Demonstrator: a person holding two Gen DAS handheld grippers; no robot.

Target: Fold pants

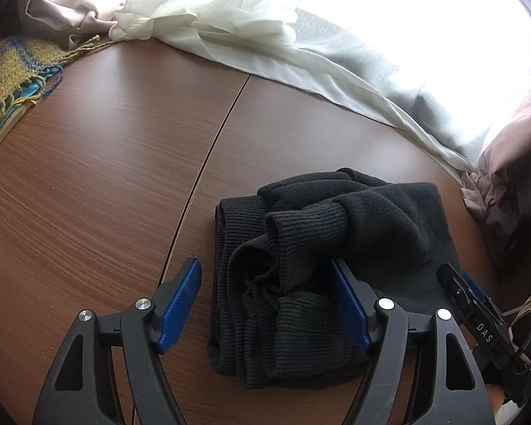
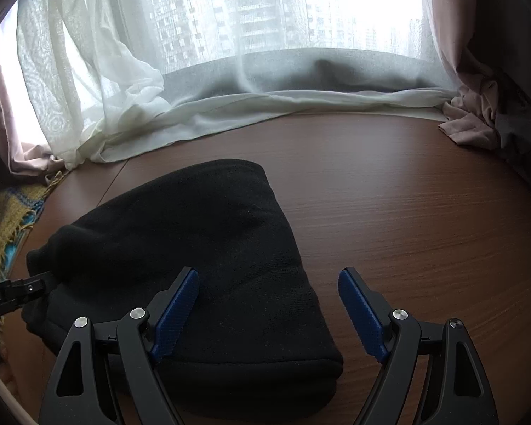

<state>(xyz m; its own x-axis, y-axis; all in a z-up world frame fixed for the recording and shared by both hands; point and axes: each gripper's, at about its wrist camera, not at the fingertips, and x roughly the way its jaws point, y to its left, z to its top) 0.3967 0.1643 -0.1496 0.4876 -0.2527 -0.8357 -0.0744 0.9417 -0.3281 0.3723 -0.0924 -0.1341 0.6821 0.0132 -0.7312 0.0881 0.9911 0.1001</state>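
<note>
Black knitted pants [image 1: 301, 258] lie as a folded bundle on the brown wooden table [image 1: 88, 177], a little right of the seam [image 1: 209, 156] that runs across the tabletop; the ribbed cuffs are bunched on top on the left side, and the right side is a smooth flat fold. From the left wrist view, the left gripper [image 1: 265, 276] hangs over the near left part of the bundle with its jaws spread wide and holding nothing; its left blue pad [image 1: 180, 304] is over bare wood just beside the pants, and its right pad [image 1: 350, 308] is over the cloth. From the right wrist view, the right gripper [image 2: 269, 283] is also released, jaws wide apart; its left pad [image 2: 177, 311] is over the near right edge of the pants [image 2: 194, 248], and its right pad [image 2: 361, 315] is over bare table [image 2: 424, 212] beside them; I cannot tell if any pad touches the cloth. Behind the table a white sheer curtain [image 2: 141, 106] rests on the far edge; a pink curtain [image 2: 478, 120] is bunched at the right; a yellow and blue woven cloth [image 1: 10, 74] lies at the far left.
</note>
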